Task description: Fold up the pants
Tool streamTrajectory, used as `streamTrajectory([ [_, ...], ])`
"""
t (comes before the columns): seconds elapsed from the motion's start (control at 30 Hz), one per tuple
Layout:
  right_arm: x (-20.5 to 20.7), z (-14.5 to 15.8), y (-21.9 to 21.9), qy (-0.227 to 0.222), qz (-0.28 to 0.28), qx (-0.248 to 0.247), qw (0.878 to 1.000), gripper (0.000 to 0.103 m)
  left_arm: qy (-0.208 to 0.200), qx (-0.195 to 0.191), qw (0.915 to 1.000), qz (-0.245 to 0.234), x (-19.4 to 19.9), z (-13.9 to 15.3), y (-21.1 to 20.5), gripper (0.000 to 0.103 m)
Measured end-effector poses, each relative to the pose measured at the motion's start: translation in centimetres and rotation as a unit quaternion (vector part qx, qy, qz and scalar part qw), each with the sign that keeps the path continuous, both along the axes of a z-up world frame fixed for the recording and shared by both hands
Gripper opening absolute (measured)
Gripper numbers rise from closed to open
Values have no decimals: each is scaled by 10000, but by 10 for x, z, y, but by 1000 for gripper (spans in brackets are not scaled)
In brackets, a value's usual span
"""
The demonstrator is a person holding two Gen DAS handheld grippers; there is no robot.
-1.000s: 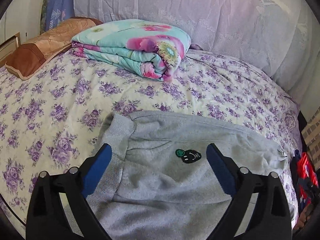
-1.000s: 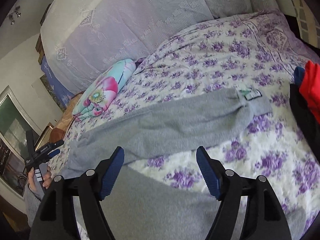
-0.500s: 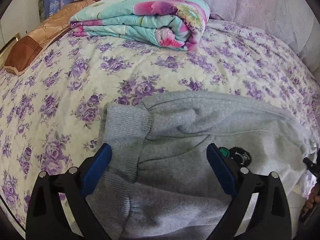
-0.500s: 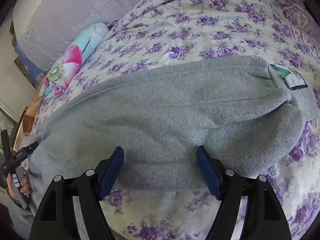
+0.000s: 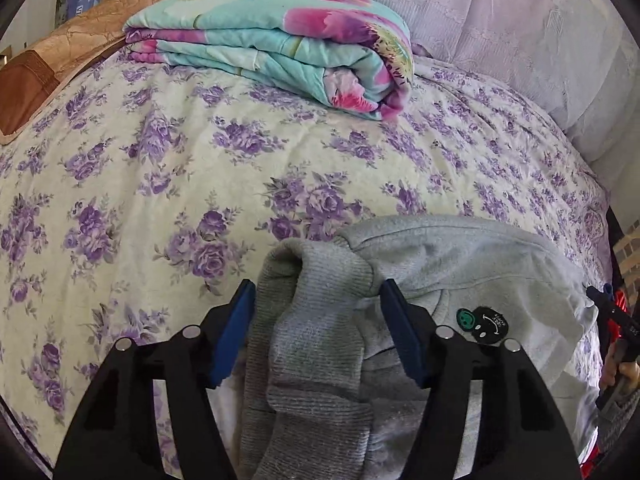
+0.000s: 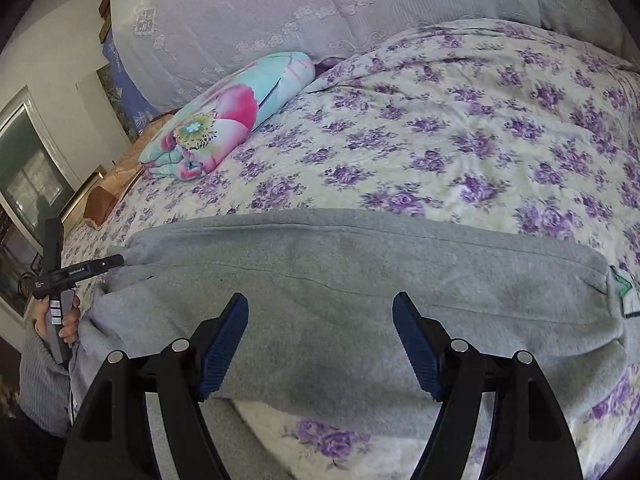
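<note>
Grey sweatpants (image 6: 340,280) lie stretched across the near part of a bed. In the left wrist view their ribbed waistband (image 5: 316,292) is bunched between my left gripper's (image 5: 318,294) blue pads; the jaws stand open around it. A black and green patch (image 5: 482,320) sits to the right. In the right wrist view my right gripper (image 6: 320,308) is open, low over the middle of the folded legs, with a ribbed cuff and label (image 6: 622,290) at far right. The left gripper (image 6: 80,270) shows at far left by the waist.
The bed has a purple-flowered sheet (image 5: 180,184). A folded turquoise and pink quilt (image 5: 280,40) and a brown pillow (image 5: 44,72) lie at the far side, with a lilac lace cover (image 6: 300,8) behind. Red and dark items (image 5: 618,308) sit at the right edge.
Both grippers have moved forward and down onto the pants. The left jaws have narrowed around the bunched waistband. The right gripper is now over the middle of the legs.
</note>
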State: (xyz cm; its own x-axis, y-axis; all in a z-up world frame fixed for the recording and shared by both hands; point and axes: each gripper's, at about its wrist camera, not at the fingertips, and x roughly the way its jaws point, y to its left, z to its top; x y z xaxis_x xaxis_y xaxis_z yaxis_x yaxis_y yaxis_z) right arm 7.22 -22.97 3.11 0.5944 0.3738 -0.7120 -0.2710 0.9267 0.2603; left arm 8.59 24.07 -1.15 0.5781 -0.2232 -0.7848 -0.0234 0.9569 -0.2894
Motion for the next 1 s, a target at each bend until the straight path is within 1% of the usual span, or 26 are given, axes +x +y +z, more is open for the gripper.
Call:
streamTrajectory([
  [0.03, 6, -1, 7, -18, 65, -83, 9999, 75, -39, 2, 10000, -4, -1, -1, 0, 55],
  [0.1, 18, 0, 20, -73, 227, -257, 9994, 75, -168, 62, 9998, -26, -4, 0, 0, 40],
  [0.13, 23, 0, 27, -118, 310, -364, 9988, 75, -231, 68, 9997, -33, -5, 1, 0, 37],
  [0.17, 30, 0, 34, -162, 405, -496, 9978, 75, -295, 122, 9995, 35, -6, 2, 1, 25],
  [0.27, 50, -2, 51, -229, 702, -792, 9941, 75, -398, -129, 9991, 50, -8, 1, 9, 24],
  [0.37, 69, -7, 59, -200, 943, -1017, 9901, 74, -410, -293, 9987, 62, -9, 0, 14, 23],
  [0.4, 75, -10, 60, -203, 998, -1136, 9883, 74, -404, -319, 9987, 64, -8, -1, 15, 23],
  [0.5, 90, -18, 61, -191, 1145, -1442, 9827, 68, -386, -354, 9986, 68, -7, -3, 16, 24],
  [0.6, 102, -23, 59, -249, 1329, -1694, 9762, 68, -345, -420, 9985, 79, -6, -5, 17, 24],
  [0.63, 106, -27, 59, -196, 1421, -1745, 9742, 66, -328, -453, 9984, 80, -5, -6, 18, 24],
  [0.67, 109, -31, 59, -120, 1488, -1807, 9722, 63, -307, -488, 9983, 84, -4, -6, 19, 24],
  [0.7, 111, -36, 60, -47, 1547, -1881, 9699, 50, -288, -520, 9982, 90, -4, -7, 19, 24],
  [0.73, 112, -40, 60, 27, 1628, -1865, 9689, 34, -278, -543, 9981, 90, -4, -7, 20, 24],
  [0.77, 111, -42, 61, 68, 1703, -1753, 9697, 27, -274, -543, 9981, 89, -4, -7, 20, 24],
  [0.83, 102, -38, 62, -70, 1674, -1832, 9687, 13, -294, -487, 9983, 87, -3, -6, 19, 24],
  [0.9, 89, -28, 61, -198, 1651, -1812, 9693, 8, -367, -378, 9986, 94, -5, -1, 16, 23],
  [1.0, 62, -4, 56, -391, 1499, -1712, 9730, 7, -575, -231, 9980, 92, -11, 12, 13, 20],
])
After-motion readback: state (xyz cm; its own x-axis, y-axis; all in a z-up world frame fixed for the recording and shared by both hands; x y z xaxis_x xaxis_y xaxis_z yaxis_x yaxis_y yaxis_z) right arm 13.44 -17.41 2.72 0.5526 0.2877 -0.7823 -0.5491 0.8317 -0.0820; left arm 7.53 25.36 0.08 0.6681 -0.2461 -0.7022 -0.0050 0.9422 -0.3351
